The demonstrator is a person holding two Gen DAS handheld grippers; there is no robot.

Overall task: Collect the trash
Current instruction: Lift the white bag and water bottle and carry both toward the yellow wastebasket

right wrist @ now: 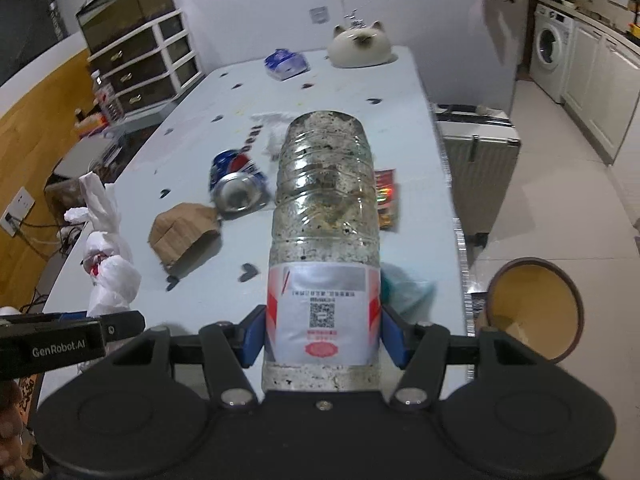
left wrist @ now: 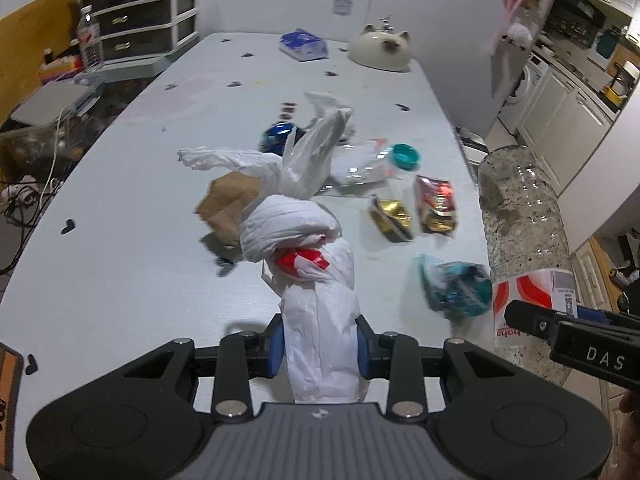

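Note:
My left gripper is shut on a knotted white plastic bag with a red patch, held above the pale table; the bag also shows in the right wrist view. My right gripper is shut on a dirty clear plastic bottle with a red-and-white label, held above the table's right edge; it also shows in the left wrist view. On the table lie a brown paper bag, a crushed blue can, a clear bottle with teal cap, snack wrappers and a teal wrapper.
A brown round bin stands on the floor right of the table. A suitcase stands beside the table's right edge. A cat-shaped ceramic dish and a blue tissue pack sit at the far end. Drawers stand far left.

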